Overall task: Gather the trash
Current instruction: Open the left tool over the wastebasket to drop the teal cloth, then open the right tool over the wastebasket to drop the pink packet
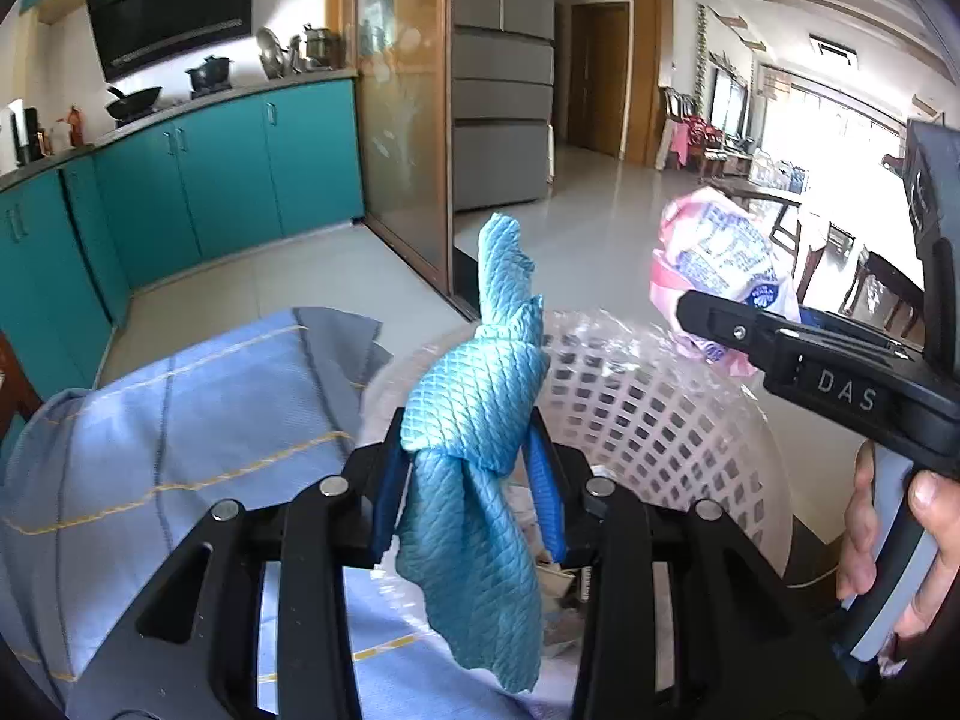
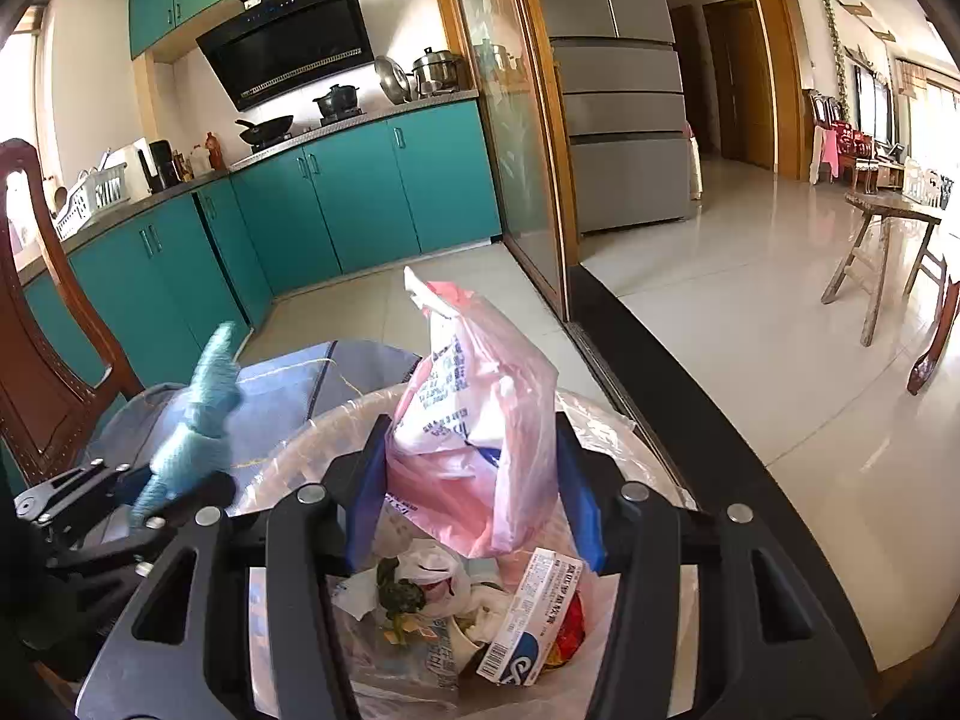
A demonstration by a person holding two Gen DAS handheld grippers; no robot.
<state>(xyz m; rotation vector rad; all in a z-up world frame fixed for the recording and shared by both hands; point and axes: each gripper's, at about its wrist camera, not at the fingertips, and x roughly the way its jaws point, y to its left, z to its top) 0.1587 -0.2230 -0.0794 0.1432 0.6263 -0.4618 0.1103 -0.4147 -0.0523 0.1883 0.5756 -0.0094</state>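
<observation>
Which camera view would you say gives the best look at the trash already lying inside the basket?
The right wrist view: it looks down into the lined basket, showing a white medicine box, green scraps and wrappers beneath the pink bag held by the right gripper. The left wrist view shows only the basket's lattice wall; the blue cloth in the left gripper blocks the inside.

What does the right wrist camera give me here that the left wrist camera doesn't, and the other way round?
Right wrist only: the trash inside the bin, including a white medicine box, and a dark wooden chair back at left.

Left wrist only: the person's hand on the right gripper's handle.

Both: the white lattice plastic bin with its clear liner, the knotted light-blue cloth in the left gripper, the pink printed plastic bag in the right gripper, the blue checked tablecloth, teal kitchen cabinets.
</observation>
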